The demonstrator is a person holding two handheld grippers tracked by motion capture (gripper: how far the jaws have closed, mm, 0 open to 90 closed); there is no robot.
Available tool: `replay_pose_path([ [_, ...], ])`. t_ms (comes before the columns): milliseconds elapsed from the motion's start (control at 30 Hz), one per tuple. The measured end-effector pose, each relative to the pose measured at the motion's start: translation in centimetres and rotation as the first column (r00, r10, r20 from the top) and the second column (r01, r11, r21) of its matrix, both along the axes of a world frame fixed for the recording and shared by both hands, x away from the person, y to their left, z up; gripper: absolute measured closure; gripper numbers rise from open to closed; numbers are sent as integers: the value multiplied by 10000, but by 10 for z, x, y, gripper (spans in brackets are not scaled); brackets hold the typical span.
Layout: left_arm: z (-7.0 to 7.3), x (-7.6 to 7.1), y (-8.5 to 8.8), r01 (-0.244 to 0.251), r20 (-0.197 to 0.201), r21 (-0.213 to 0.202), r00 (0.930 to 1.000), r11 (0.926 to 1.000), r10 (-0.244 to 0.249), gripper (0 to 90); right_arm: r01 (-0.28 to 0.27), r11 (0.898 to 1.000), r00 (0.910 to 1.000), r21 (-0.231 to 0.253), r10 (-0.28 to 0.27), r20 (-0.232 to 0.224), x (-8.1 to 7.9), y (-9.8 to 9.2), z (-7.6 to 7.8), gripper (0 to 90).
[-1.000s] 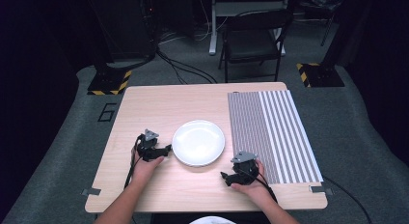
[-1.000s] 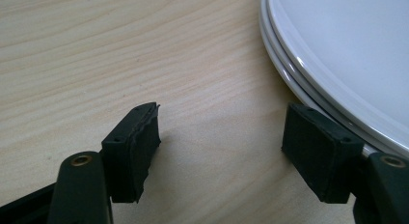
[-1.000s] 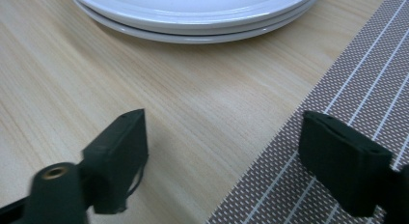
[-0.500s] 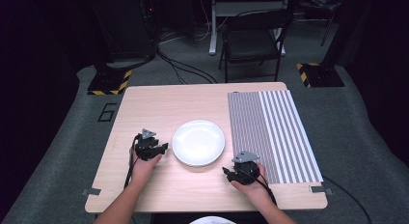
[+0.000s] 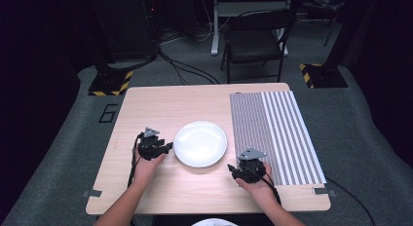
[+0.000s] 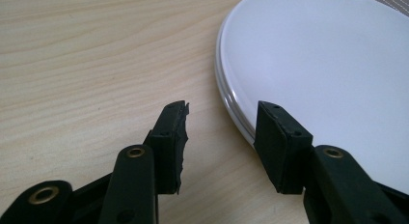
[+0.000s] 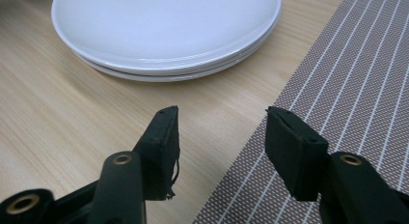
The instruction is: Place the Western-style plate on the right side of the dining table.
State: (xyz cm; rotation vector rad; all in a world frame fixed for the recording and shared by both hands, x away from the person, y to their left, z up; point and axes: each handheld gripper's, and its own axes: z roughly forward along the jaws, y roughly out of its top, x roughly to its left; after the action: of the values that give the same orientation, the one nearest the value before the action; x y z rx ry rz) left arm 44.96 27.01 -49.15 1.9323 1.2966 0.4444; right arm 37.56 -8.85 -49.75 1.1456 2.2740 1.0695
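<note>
Two glossy white plates [image 5: 200, 143] sit stacked near the middle of the pale wood-grain tabletop [image 5: 195, 102], round and shallow, their rims layered one on the other in the right gripper view [image 7: 166, 31]. The left gripper [image 5: 168, 147] rests just beside the stack's left edge, fingers [image 6: 170, 142] spread apart, one over bare wood and the other at the plate rim [image 6: 231, 101]. The right gripper [image 5: 234, 171] sits near the front edge, well clear of the plates, fingers [image 7: 161, 147] parted and empty. They straddle the border of a woven striped placemat [image 5: 272, 133] that covers the tabletop's right side. Bare wood lies open behind the plates.
</note>
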Motion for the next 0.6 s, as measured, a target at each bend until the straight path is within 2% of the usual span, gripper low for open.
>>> replay_pose_path([
  [100, 6, 2, -4, 12, -43, -50, 10000, 10000, -12, 540, 12, 10000, 9998, 81, -11, -216, 4, -1, 4, 489],
  [200, 10, 4, -4, -13, -61, -76, 10000, 10000, 13, 545, 5, 10000, 9998, 69, -3, -202, 5, 0, 6, 489],
  [400, 15, 7, -7, -98, -234, -508, 9997, 9987, 86, 571, 139, 9998, 9998, 115, -138, -129, 9, 0, 10, 486],
  [600, 16, 13, -9, -208, -174, -921, 9997, 9955, 193, 579, 327, 9993, 9994, 186, -325, -135, 15, -1, 13, 484],
])
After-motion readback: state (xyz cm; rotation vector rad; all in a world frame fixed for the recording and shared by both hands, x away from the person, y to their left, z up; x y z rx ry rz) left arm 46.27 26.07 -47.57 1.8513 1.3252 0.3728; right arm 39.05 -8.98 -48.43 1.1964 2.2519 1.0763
